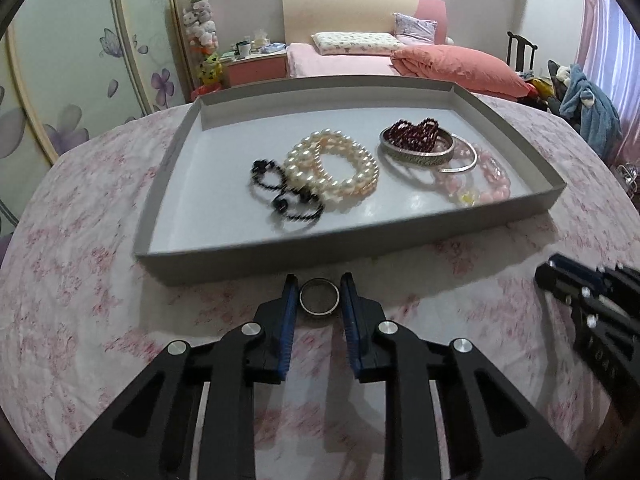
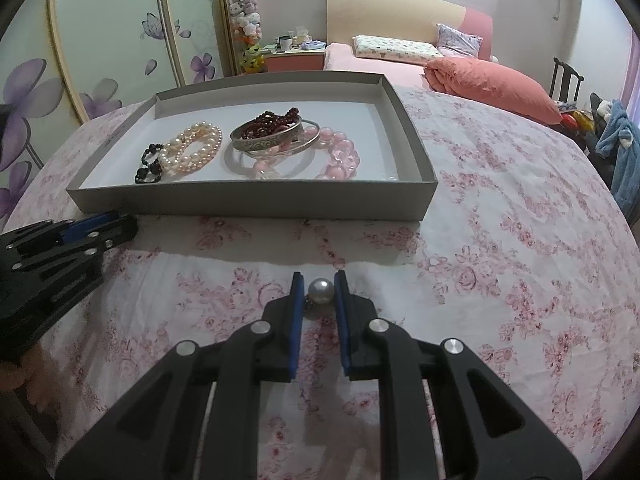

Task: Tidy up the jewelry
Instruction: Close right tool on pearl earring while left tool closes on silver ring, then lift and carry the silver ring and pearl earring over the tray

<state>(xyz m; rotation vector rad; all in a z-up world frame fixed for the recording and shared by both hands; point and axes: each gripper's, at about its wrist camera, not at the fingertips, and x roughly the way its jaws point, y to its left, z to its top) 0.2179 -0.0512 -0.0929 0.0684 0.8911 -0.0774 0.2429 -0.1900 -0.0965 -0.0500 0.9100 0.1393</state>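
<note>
- The metal ring point(image 1: 319, 297) sits between the fingers of my left tongs point(image 1: 319, 294), held across its width just in front of the tray's near wall; the blue pads flank it closely and I judge they are closed on it, though contact on each side is hard to confirm.
- I expect the ring to be light, rigid and slick, so a grip across the band's outer edges could let it pop out sideways if the pads squeeze unevenly.
- The grey pearl bead point(image 2: 321, 291) sits between the fingers of my right tongs point(image 2: 320, 292), with a small dark fitting on its left side; the pads look closed on it, above the floral cloth.
- A round, smooth pearl will want to roll or squirt free, so I would keep the pads centred on its widest part.
- The shallow grey tray point(image 1: 224, 258) lies just ahead of both tongs on the tabletop point(image 2: 500, 240).
- Inside it are a black beaded bracelet point(image 1: 280, 192), pearl bracelets point(image 1: 336, 164), dark red beads point(image 1: 414, 134) lying on a silver bangle point(image 1: 416, 156), and pink beads point(image 1: 486, 180).
- I judge both pieces are ready to go into the tray's bare floor.
</note>
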